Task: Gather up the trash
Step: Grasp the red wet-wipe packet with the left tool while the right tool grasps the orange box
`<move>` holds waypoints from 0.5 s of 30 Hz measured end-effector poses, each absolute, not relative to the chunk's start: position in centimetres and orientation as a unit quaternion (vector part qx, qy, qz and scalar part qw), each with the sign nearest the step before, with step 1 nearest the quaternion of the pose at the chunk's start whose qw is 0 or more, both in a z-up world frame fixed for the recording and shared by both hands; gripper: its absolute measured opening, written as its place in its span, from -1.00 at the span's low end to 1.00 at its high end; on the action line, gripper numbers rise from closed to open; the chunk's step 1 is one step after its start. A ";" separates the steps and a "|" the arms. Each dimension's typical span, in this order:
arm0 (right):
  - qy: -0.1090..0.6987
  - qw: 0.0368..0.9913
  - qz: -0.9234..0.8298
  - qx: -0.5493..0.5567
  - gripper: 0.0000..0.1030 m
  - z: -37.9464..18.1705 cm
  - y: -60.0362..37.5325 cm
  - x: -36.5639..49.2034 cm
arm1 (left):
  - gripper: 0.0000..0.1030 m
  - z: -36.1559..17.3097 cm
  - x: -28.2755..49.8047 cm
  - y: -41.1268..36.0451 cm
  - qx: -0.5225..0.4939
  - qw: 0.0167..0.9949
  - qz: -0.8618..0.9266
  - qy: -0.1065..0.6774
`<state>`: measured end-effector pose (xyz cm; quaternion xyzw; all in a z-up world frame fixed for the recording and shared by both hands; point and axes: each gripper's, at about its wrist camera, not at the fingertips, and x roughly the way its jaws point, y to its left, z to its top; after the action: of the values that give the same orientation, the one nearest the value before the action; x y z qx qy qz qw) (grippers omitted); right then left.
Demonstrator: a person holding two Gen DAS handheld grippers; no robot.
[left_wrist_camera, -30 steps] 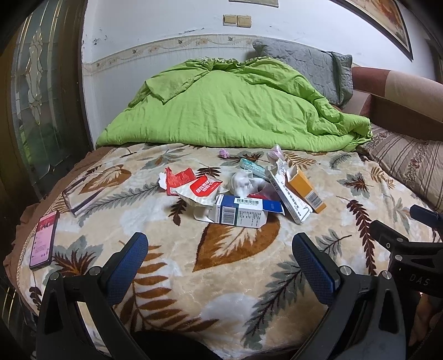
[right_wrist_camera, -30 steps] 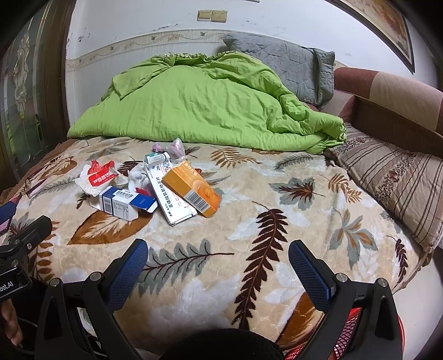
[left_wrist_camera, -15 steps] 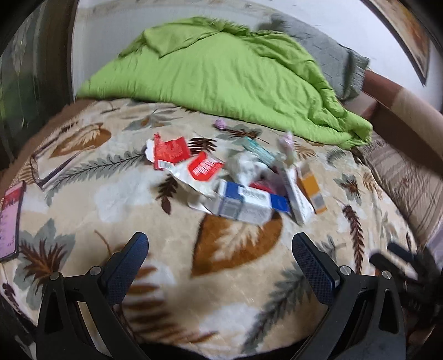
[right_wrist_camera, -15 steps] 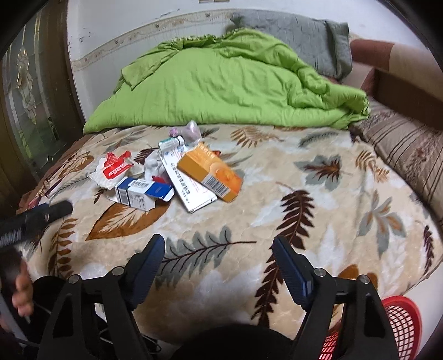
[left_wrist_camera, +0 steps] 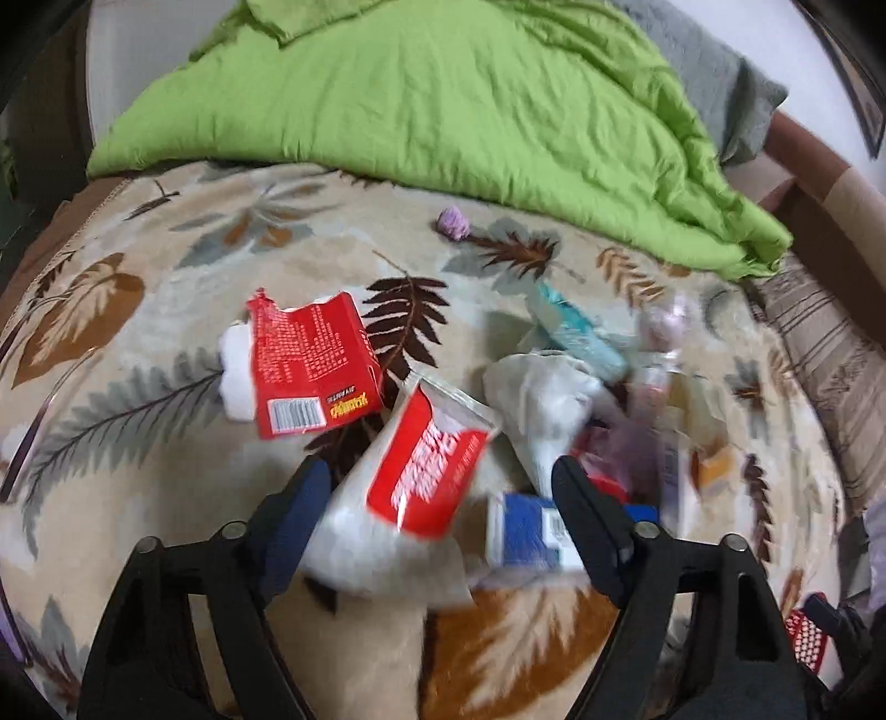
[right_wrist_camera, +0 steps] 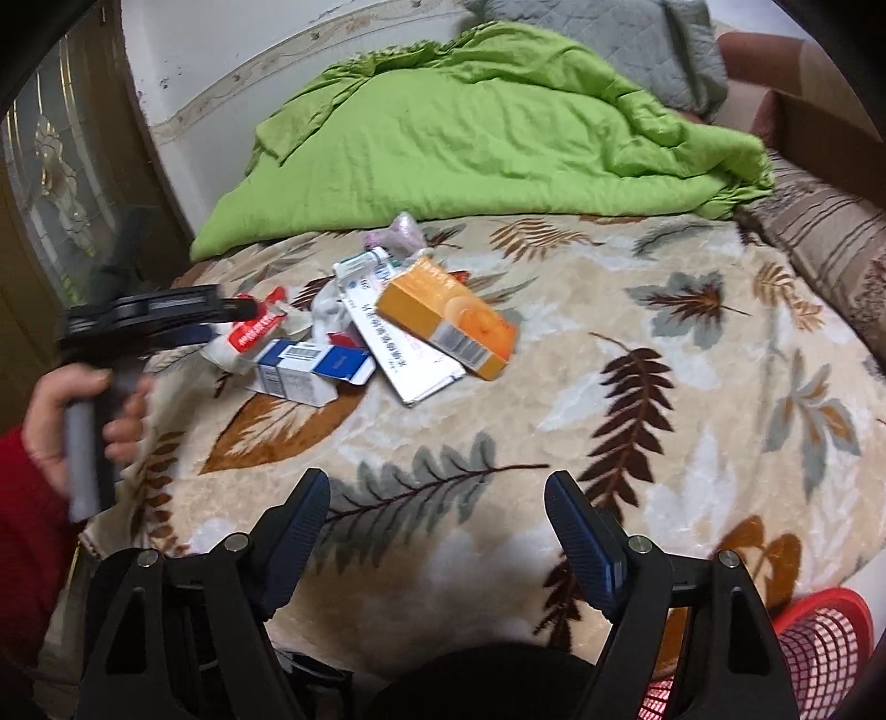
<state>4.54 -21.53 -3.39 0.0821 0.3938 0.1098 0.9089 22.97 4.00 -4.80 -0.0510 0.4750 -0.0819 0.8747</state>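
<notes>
The left gripper, jaws spread, hangs over the trash pile on the leaf-print blanket, a red-and-white wrapper between its fingers, seemingly ungripped. The right gripper, also spread and empty, is nearer the blanket's edge, beside a red basket.

Leaf-print bedspread, crumpled green quilt, grey pillow, white wall behind
</notes>
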 end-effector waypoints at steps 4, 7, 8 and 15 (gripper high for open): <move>0.397 0.907 0.133 0.050 0.63 -2.5 -21.5 7.0 | 0.04 -6.6 25.2 3.6 -0.042 0.861 -0.073 0.501; 0.405 0.899 0.161 0.046 0.63 -2.2 -22.1 9.3 | 0.01 -7.4 25.7 3.6 -0.043 0.860 -0.076 0.502; 0.411 0.894 0.173 0.039 0.63 -2.3 -22.2 10.4 | -0.04 -7.6 25.6 3.4 -0.035 0.861 -0.075 0.502; 0.444 0.865 0.233 -0.014 0.62 -4.1 -22.6 18.2 | -0.12 -8.5 25.0 3.9 -0.038 0.860 -0.097 0.500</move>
<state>18.23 -22.64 -4.12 -0.0143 0.4437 0.2329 0.8653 24.98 3.95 -8.50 -0.0375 0.4997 -0.0969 0.8599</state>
